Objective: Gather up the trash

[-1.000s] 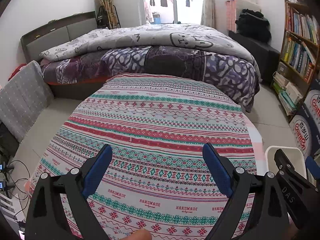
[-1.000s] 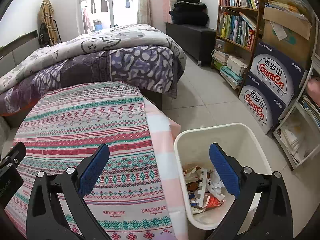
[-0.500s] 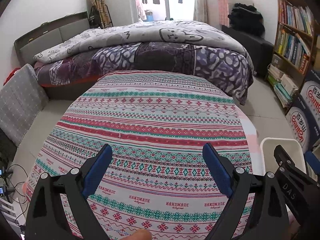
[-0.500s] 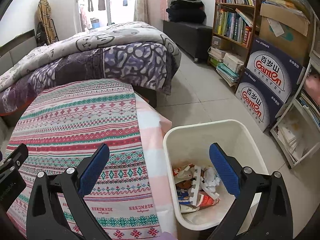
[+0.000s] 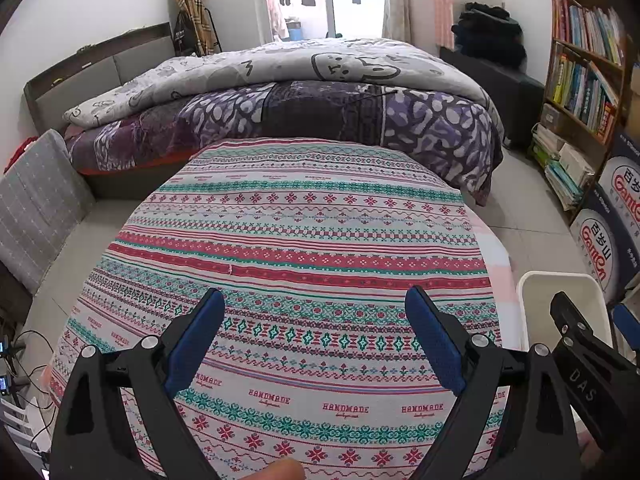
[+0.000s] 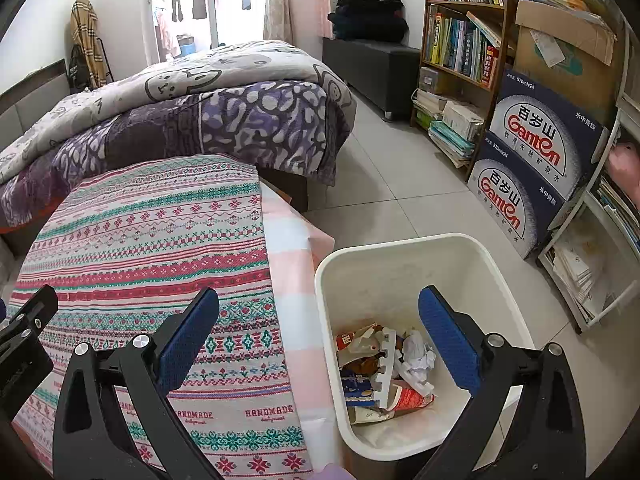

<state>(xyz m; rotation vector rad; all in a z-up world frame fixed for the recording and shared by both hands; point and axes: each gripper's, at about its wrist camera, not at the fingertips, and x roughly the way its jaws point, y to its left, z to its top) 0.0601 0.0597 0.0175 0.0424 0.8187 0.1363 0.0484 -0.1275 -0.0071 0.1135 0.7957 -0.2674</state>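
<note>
A white trash bin (image 6: 404,248) stands on the floor right of the table and holds several pieces of trash (image 6: 384,368): crumpled paper, wrappers and a white foam piece. Its rim shows in the left wrist view (image 5: 560,280). My right gripper (image 6: 320,320) is open and empty, above the bin's left rim and the table edge. My left gripper (image 5: 316,324) is open and empty above the patterned tablecloth (image 5: 296,256). No trash shows on the cloth. The right gripper's side shows in the left wrist view (image 5: 580,360).
A bed with a purple and grey quilt (image 5: 304,92) stands behind the table. A bookshelf (image 6: 460,40), stacked Ganten water boxes (image 6: 536,152) and a white rack (image 6: 592,264) line the right side. A grey cushion (image 5: 36,204) and cables (image 5: 16,352) lie at left.
Both views have drifted slightly, so the table and bin sit a little differently in frame. Both grippers stay open and empty.
</note>
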